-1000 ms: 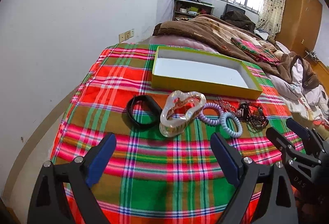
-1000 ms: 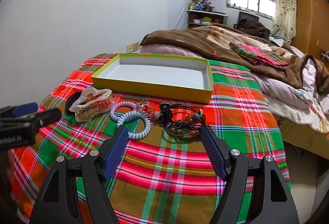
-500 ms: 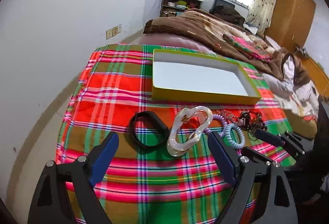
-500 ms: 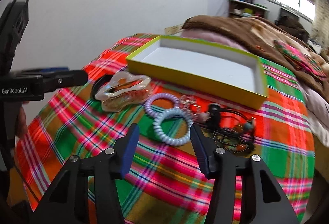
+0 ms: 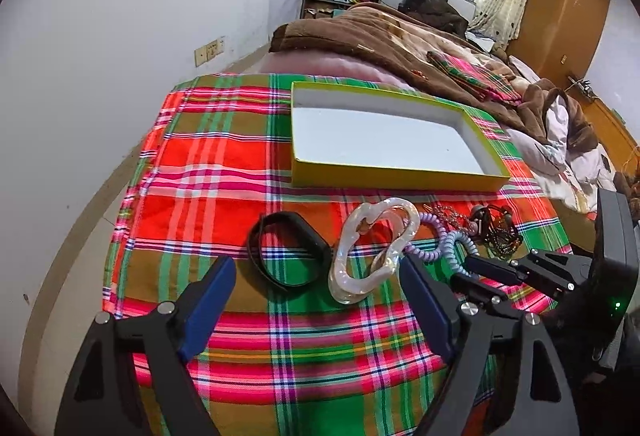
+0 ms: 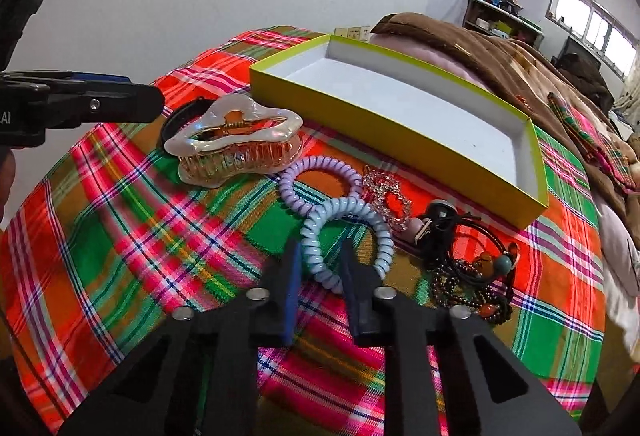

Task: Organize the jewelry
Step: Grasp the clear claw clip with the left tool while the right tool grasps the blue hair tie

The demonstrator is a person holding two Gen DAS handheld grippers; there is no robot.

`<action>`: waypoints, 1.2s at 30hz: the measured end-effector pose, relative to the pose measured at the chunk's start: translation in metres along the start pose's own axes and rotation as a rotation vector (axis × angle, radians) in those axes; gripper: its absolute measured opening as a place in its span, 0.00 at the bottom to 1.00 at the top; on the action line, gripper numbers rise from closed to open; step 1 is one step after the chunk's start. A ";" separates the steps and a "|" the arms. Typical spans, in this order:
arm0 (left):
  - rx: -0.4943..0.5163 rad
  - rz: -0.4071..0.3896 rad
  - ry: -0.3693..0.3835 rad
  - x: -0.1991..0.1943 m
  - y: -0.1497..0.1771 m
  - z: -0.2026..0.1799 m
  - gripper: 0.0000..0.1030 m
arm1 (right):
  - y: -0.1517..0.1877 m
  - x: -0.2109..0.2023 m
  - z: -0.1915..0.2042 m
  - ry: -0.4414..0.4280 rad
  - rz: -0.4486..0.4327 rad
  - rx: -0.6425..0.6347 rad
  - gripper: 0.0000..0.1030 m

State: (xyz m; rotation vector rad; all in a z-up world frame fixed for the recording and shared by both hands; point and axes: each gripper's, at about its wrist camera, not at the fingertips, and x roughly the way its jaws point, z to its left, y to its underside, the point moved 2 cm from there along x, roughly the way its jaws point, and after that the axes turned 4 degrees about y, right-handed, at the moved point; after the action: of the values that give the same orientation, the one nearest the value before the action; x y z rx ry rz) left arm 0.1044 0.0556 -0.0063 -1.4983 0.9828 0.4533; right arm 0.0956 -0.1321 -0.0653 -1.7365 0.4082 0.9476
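One shallow box, yellow-green outside and white inside, sits on the plaid cloth with nothing in it. Just in front of its near wall the jewelry lies in a row: one black band at the left end, one pearly hair claw touching it, then two spiral hair ties — a lilac one and a pale blue one, overlapping — one small sparkly beaded piece against the lilac tie, and one dark tangle of beaded bracelets and cords at the right end; the pieces in that tangle cannot be counted apart. Right gripper: jaws closing, nearly together, with the near side of the pale blue tie's coil between the pads; whether the pads already press on it I cannot tell. Left gripper: jaws spread wide though easing inward, nothing between them — it hangs over the cloth just short of the black band and the claw.
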 end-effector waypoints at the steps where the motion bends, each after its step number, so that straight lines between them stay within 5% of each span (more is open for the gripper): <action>1: 0.003 0.002 0.002 0.001 -0.001 -0.001 0.82 | 0.000 -0.001 -0.001 0.003 -0.003 0.003 0.09; 17: 0.109 0.068 0.003 0.035 -0.019 -0.021 0.72 | -0.006 -0.041 -0.023 -0.020 -0.106 0.106 0.09; 31: 0.205 0.104 0.011 0.048 -0.025 -0.040 0.45 | -0.007 -0.055 -0.028 -0.024 -0.147 0.122 0.09; 36: 0.224 0.103 -0.015 0.044 -0.028 -0.035 0.44 | -0.007 -0.058 -0.030 -0.027 -0.154 0.125 0.09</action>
State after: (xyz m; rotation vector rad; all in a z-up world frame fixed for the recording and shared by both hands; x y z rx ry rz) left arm 0.1420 0.0064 -0.0164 -1.2465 1.0654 0.4127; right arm 0.0764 -0.1671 -0.0133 -1.6156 0.3048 0.8163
